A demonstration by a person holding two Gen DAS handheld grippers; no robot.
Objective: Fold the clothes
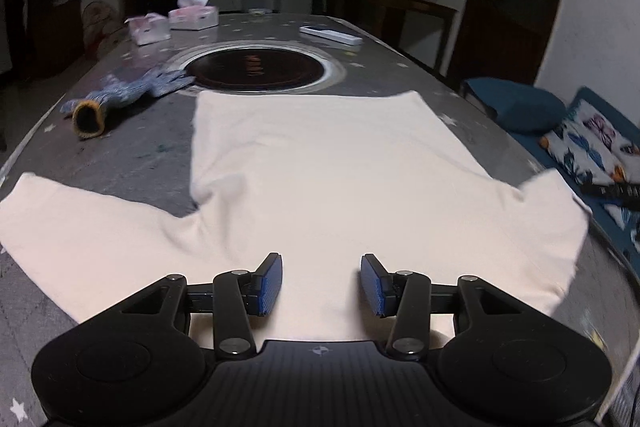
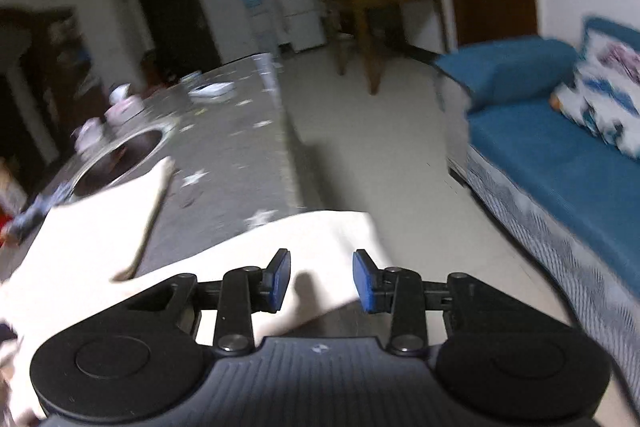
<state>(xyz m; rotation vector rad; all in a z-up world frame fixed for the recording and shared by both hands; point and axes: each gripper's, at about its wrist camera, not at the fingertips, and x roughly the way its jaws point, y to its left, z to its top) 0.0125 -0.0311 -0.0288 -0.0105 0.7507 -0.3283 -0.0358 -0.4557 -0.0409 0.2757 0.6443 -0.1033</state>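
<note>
A cream T-shirt (image 1: pixel 320 167) lies flat on the grey star-patterned table (image 1: pixel 132 155), hem toward the far side and both sleeves spread out sideways. My left gripper (image 1: pixel 321 285) hovers over the near, neck end of the shirt. Its blue pads (image 1: pixel 269 285) stand apart with no cloth pinched between them. In the right wrist view, my right gripper (image 2: pixel 321 281) is over the shirt's right sleeve (image 2: pixel 320 231), which reaches the edge of the table (image 2: pixel 224 155). Its jaws are apart and the sleeve lies below them, not gripped.
A round dark cooker plate (image 1: pixel 256 69) is set into the table beyond the hem. Blue knitted gloves (image 1: pixel 120 95) lie at the left, tissue boxes (image 1: pixel 192 15) and a flat white device (image 1: pixel 330 35) farther back. A blue sofa (image 2: pixel 560 163) with a patterned cushion (image 2: pixel 604 107) stands right of the table.
</note>
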